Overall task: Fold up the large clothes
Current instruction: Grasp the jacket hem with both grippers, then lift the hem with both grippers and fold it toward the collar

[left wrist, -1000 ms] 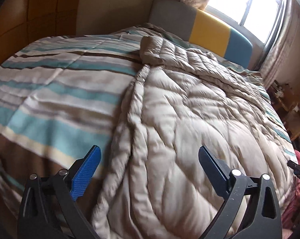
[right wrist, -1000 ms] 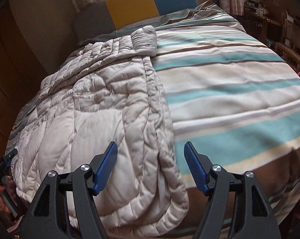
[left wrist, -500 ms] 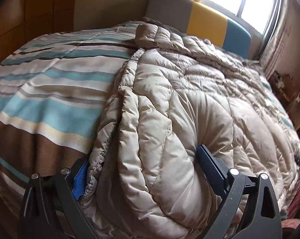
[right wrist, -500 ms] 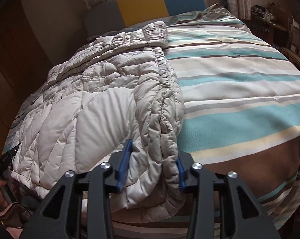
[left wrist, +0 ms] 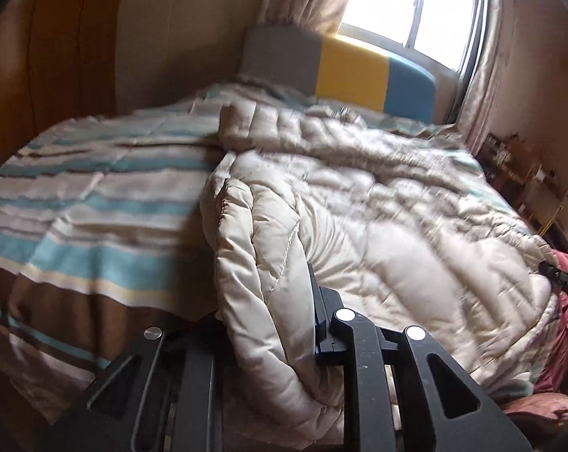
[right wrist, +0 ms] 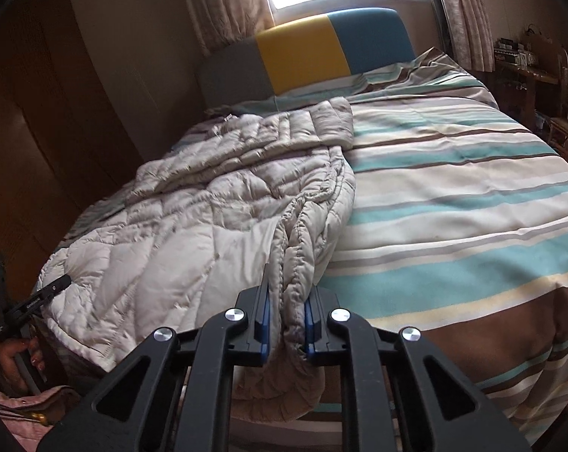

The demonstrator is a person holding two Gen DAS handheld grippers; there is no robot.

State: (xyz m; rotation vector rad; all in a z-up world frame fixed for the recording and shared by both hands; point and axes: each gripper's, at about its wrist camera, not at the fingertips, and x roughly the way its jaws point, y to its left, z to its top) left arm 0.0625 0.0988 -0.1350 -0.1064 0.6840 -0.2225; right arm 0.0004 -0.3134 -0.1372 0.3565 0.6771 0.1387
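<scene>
A large beige quilted down coat lies lengthwise on a striped bed, its collar toward the headboard. My left gripper is shut on the coat's hem corner; thick padding bulges between the jaws and hides the left finger. In the right wrist view the coat covers the bed's left half. My right gripper is shut on the hem at the coat's front edge, fabric pinched between the blue pads. Both grippers hold the hem a little above the foot of the bed.
The bed's striped teal, cream and brown cover spreads beside the coat. A grey, yellow and blue headboard stands under a bright window. Wooden wardrobe on one side, cluttered shelves on the other. Pink fabric lies by the bed's corner.
Both grippers went from open above the hem to closed on it. They have since lifted and pulled back, bunching the coat's lower part; the left view is blurred by motion.
</scene>
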